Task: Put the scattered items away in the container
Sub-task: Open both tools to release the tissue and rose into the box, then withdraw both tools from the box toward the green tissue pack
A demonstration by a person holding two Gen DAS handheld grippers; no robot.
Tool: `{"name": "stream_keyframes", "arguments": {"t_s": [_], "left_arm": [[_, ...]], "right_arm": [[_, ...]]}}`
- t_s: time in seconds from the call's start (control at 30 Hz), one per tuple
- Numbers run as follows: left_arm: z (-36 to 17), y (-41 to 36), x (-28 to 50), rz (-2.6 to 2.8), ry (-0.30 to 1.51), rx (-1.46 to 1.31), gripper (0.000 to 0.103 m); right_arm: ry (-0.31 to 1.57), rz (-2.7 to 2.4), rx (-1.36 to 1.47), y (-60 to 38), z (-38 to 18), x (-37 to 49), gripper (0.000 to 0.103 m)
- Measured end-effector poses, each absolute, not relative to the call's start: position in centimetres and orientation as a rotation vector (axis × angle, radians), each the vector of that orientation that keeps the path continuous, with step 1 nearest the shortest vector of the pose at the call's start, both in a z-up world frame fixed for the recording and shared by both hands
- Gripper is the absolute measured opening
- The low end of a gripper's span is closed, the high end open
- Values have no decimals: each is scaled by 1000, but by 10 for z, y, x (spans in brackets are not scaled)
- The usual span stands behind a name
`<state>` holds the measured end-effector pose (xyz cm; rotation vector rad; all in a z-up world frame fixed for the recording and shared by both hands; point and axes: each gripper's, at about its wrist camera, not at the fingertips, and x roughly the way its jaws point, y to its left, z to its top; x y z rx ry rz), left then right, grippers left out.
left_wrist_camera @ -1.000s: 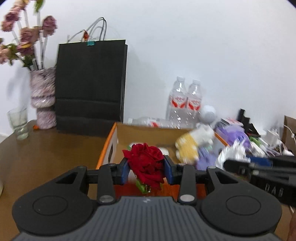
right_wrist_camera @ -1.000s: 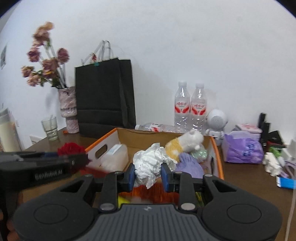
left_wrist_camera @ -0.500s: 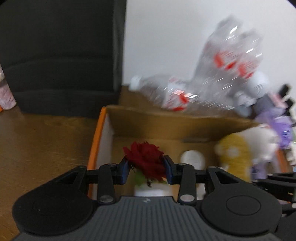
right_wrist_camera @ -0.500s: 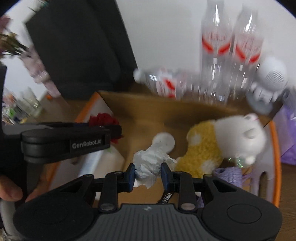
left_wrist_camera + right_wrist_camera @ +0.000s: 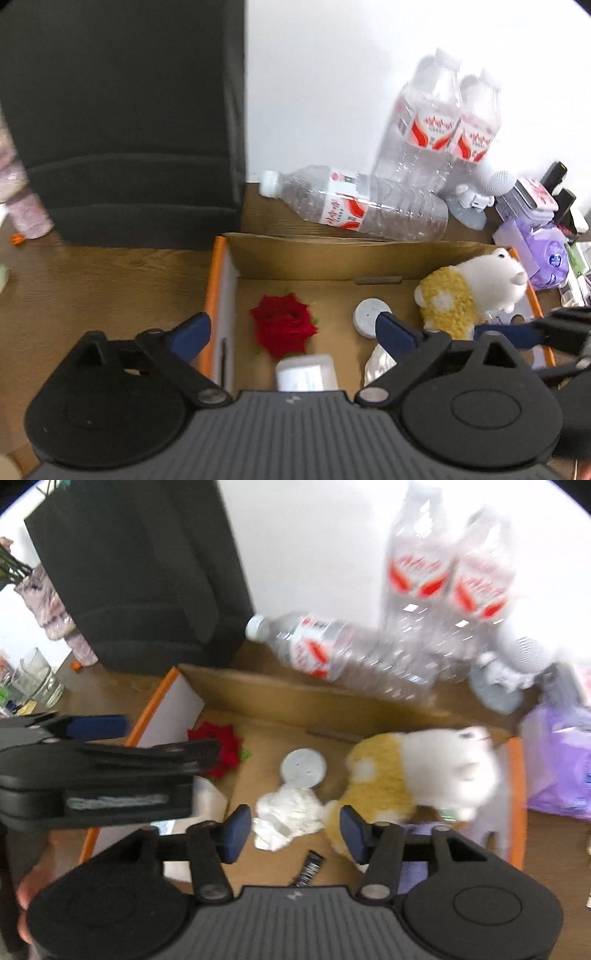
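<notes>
- Tongs, left (image 5: 291,332): jaws just opened and now spread wide, nothing between the pads; they hang over the near-left part of the cardboard box (image 5: 218,273), one blue pad outside its orange left wall.
- Tongs, right (image 5: 293,829): jaws just parted to about half spread; the crumpled white tissue (image 5: 288,818) lies between and below them, touched by neither pad, on the box floor.
- Red rose (image 5: 282,328): released, resting on the box floor close to the left wall, clear of the left tongs.
- Box contents nearby: white round disc (image 5: 369,317) mid-floor, plush toy (image 5: 469,291) against the right wall, small white container (image 5: 304,373) at the near edge.
- Outside the box: lying water bottle (image 5: 351,203) on the bench (image 5: 92,288) just behind the far wall; black paper bag (image 5: 122,122) behind the left corner.
- Step in hand, judged: release and withdrawal. Good practice would be to lift both tongs straight up with jaws kept apart, so that no pad snags rose or tissue, and to clear the left wall before swinging outward.
</notes>
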<state>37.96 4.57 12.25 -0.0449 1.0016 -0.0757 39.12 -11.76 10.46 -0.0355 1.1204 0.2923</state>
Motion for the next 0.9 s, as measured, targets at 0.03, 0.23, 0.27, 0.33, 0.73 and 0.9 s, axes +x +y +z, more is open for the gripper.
{"name": "stream_keyframes", "arguments": {"t_s": [0.03, 0.23, 0.27, 0.33, 0.73, 0.9], "left_arm": [[130, 47, 374, -67, 1012, -54, 101], [180, 52, 329, -63, 996, -52, 103], [187, 52, 322, -54, 990, -51, 103], [201, 50, 306, -36, 979, -58, 103], [256, 5, 233, -98, 903, 23, 103], [265, -2, 216, -96, 876, 12, 103]], "right_arm": [[1117, 273, -35, -122, 111, 389, 60], [1132, 192, -27, -154, 143, 357, 69], [1130, 180, -36, -158, 149, 349, 70], [1126, 156, -37, -167, 161, 337, 71], [1022, 144, -67, -178, 230, 258, 81], [1001, 144, -63, -181, 242, 242, 82]]}}
